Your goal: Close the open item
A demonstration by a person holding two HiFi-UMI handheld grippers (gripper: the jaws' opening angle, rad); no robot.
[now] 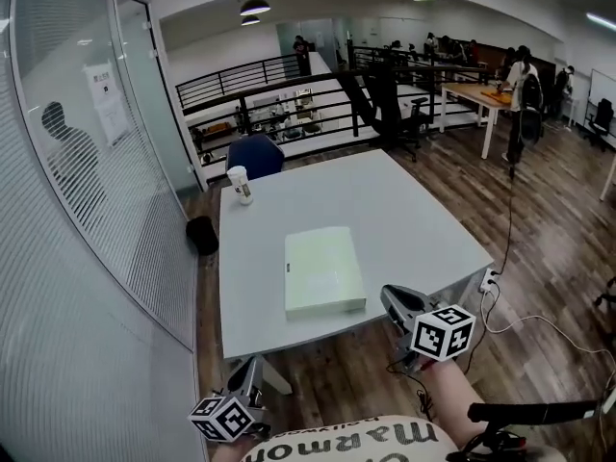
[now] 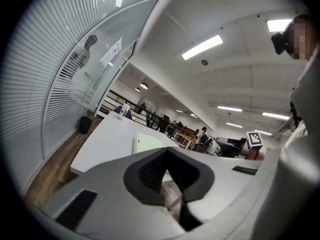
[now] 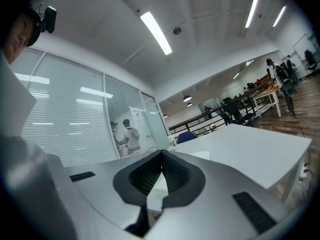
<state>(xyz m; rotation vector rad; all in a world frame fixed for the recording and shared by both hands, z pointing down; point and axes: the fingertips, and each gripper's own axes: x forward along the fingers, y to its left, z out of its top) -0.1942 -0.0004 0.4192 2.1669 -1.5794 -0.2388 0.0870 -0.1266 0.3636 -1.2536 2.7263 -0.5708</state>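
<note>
I hold both grippers low, off the near edge of the table (image 1: 404, 210); my left gripper (image 1: 255, 366) is below its near-left corner, my right gripper (image 1: 388, 295) just beside the near edge further right; neither touches anything. In the left gripper view the jaws are pressed together at the tips with nothing between them; in the right gripper view the jaws meet the same way, empty. The green box (image 1: 323, 270) lies flat near the middle of the table, a little toward me, well apart from both grippers; from above it looks shut, its top level and even; its far side I cannot see. A cup (image 1: 240, 184) stands upright at the far-left corner; a blue chair (image 1: 255, 154) sits behind it; a black bin (image 1: 202, 234) rests on the floor by the glass wall (image 1: 87, 162).
</note>
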